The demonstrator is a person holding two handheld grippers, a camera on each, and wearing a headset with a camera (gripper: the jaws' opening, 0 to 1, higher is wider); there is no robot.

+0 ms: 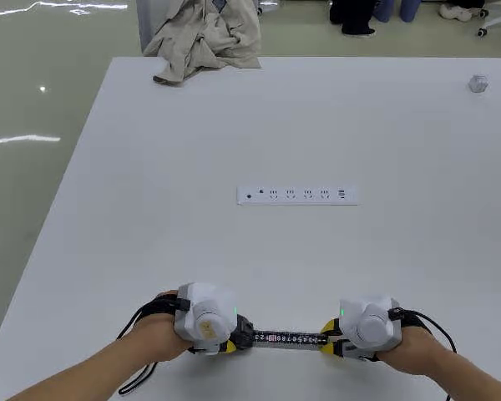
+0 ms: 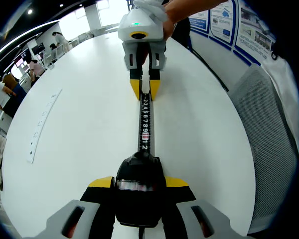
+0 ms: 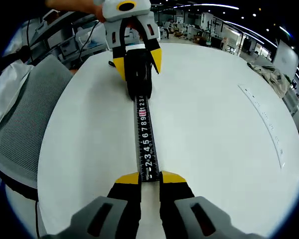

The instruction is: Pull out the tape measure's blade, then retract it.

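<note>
At the 6 o'clock edge of the white surface (image 1: 317, 125), the left tongs (image 2: 139, 183) are clenched on the black case of the tape measure (image 2: 139, 201). The right tongs (image 3: 149, 177) pinch the tip of its blade (image 3: 145, 139), a short run of which lies flat between them, from 9 toward 3 o'clock in the head view. With so little out, the step in hand looks like the pull, best done by pinning the case firmly and drawing the right tongs straight toward 3 o'clock, low and in line with the slot, so the blade neither twists nor slips free.

tape measure's blade (image 3: 145, 139) | printed numerals 2 to 9, a red mark, then 1 2 3 4
</note>
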